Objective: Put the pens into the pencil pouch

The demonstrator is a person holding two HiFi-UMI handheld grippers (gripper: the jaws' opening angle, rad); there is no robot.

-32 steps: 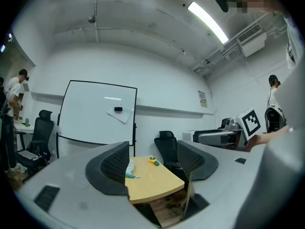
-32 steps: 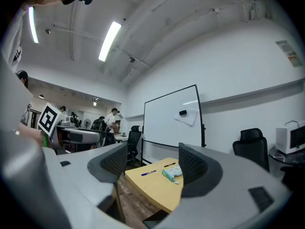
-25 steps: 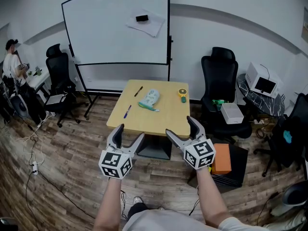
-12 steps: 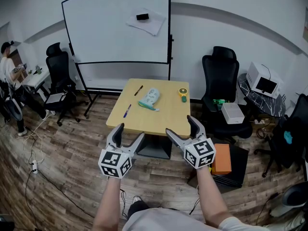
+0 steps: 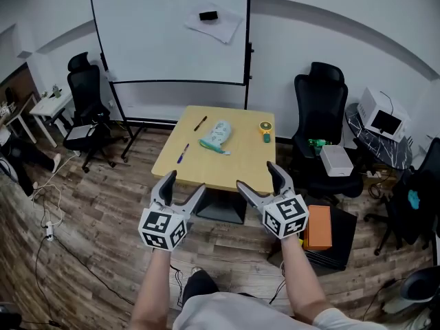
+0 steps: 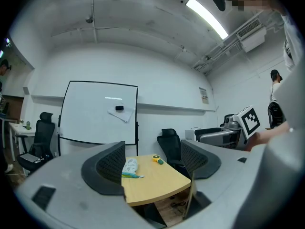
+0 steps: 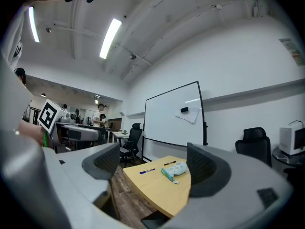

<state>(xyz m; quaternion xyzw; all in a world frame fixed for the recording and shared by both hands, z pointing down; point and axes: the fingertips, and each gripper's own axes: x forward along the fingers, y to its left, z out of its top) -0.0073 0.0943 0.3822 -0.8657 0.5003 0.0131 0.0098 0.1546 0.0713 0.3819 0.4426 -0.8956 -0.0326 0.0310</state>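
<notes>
While the head view is looking steeply down, worktop: the yellow square worktop (image 5: 227,167) is standing ahead of the person, in front of a whiteboard (image 5: 172,36).
Head view, pencil pouch: the pale pencil pouch (image 5: 218,135) with teal trim is lying on the far half of the worktop, roughly mid-width.
Head view, pens: a blue pen (image 5: 183,152) is lying left of the pencil pouch near the left edge. A dark pen (image 5: 200,123) is lying farther back. Both are resting apart from the pencil pouch and outside it.
Head view, other item: a yellow round thing (image 5: 265,127) is sitting right of the pencil pouch, near the far right corner.
Head view, left tongs: the left tongs (image 5: 185,183) are hanging released over the wooden floor (image 5: 103,239), short of the worktop's near edge.
Head view, right tongs: the right tongs (image 5: 256,176) are hanging released beside them, level with them and well apart from every pen.
Left gripper view, tongs: the jaws are standing wide apart and gripping nothing.
Left gripper view, scene: only the distant worktop is showing between the jaws, with the pencil pouch (image 6: 129,166) and the yellow round thing (image 6: 155,158) lying on it.
Right gripper view, tongs: the jaws are standing wide apart and holding nothing.
Right gripper view, scene: the blue pen (image 7: 147,171), the dark pen (image 7: 169,163) and the pencil pouch (image 7: 175,169) are lying on the far-off worktop, framed between the jaws.
</notes>
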